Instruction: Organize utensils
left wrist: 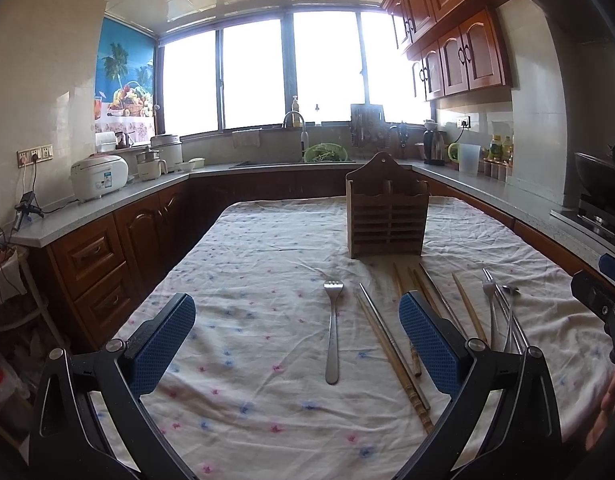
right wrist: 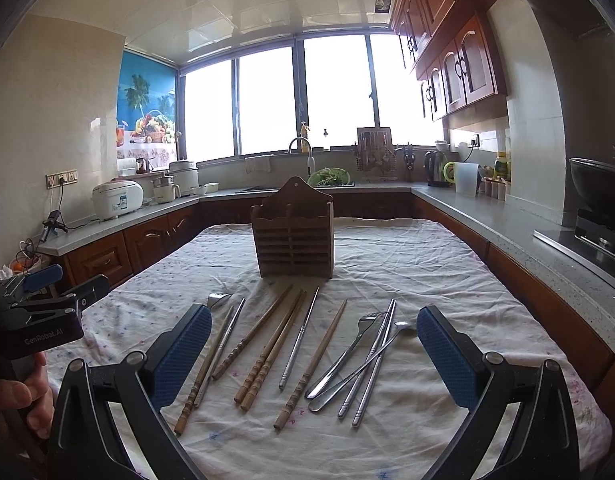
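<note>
A slatted wooden holder (right wrist: 293, 236) with a scalloped back is seen upright on the surface (right wrist: 427, 264), which is draped in a wrinkled, flower-dotted cloth. In front of it, utensils are laid in a loose row: ridged bamboo chopsticks (right wrist: 269, 354), slim steel chopsticks (right wrist: 299, 338), and at the right a crossed heap of a fork (right wrist: 347, 354), a spoon (right wrist: 405, 326) and more steel sticks. A lone steel fork (left wrist: 333, 328) is framed between the pads of the left claw (left wrist: 295, 338), held wide apart above the cloth. The right claw (right wrist: 313, 354), blue-padded and textured, is likewise spread wide, empty.
</note>
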